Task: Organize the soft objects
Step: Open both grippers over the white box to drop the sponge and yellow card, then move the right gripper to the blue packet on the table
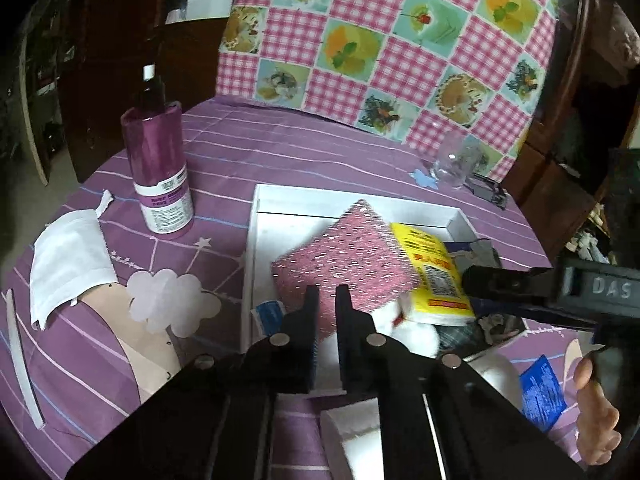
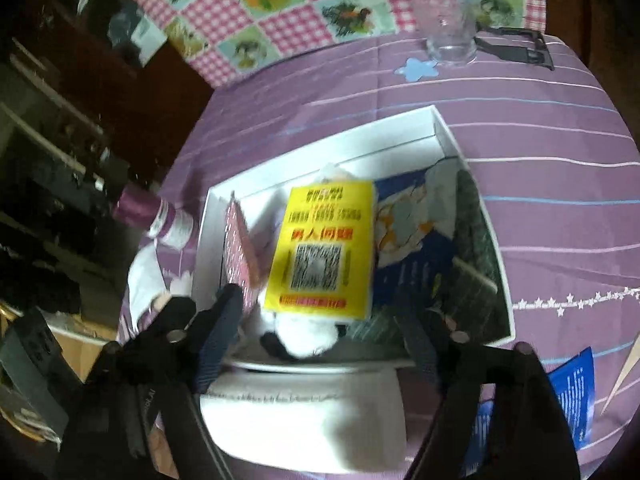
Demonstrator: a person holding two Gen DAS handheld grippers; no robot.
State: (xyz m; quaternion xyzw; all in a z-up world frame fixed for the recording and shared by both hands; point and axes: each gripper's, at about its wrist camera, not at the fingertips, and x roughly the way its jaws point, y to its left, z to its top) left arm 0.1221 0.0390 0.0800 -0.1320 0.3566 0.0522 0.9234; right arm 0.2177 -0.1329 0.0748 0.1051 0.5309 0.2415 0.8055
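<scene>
gripping the pink sponge, left claw clenched; only right view shows right claw released.

A purple bottle is standing upright on my desk, well apart from a clear glass sitting near black sunglasses, with a checkered cloth hanging behind.

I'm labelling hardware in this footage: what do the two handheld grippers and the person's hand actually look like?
Both are matte black plastic. The left gripper has two flat, narrow fingers and round silver studs on its linkage arms. The right gripper has dark blue ribbed pads on its fingers and similar silver studs; from the left wrist view its body bears raised "DAS" lettering. A bare hand shows, no sleeve visible.
</scene>
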